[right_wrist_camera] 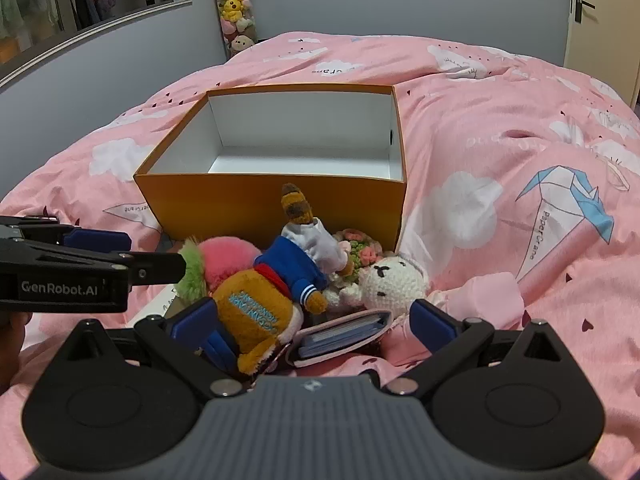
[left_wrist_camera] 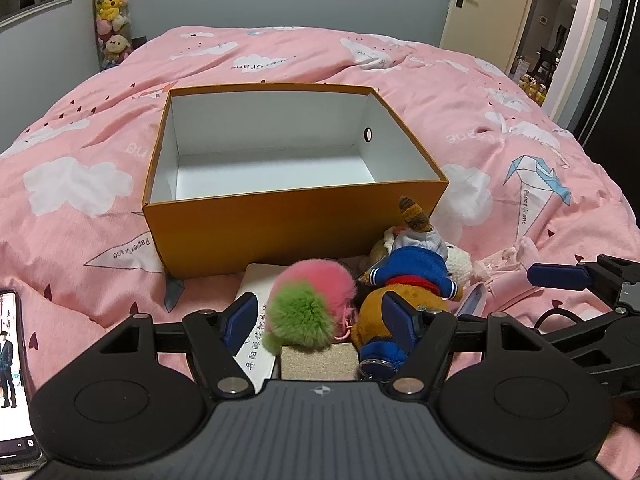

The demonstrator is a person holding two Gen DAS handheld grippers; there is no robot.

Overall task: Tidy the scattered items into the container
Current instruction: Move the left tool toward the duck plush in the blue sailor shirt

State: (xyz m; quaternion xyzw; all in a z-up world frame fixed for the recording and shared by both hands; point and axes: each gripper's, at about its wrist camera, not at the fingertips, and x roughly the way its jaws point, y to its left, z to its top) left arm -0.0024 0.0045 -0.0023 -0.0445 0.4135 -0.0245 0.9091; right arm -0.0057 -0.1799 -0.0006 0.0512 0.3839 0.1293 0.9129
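Cork block, pompom, box behind

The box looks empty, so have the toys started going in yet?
Not yet. The box holds nothing. Both the left gripper and the right gripper are open, holding nothing. Still left in front of it: the pompom, the plush bear, the crochet bunny and the card wallet.

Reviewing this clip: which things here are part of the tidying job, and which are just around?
Job: orange box; pink-green pompom; brown plush in blue jacket; white crochet bunny; card wallet; white card.
Around: phone; hanging plush column; pink duvet.
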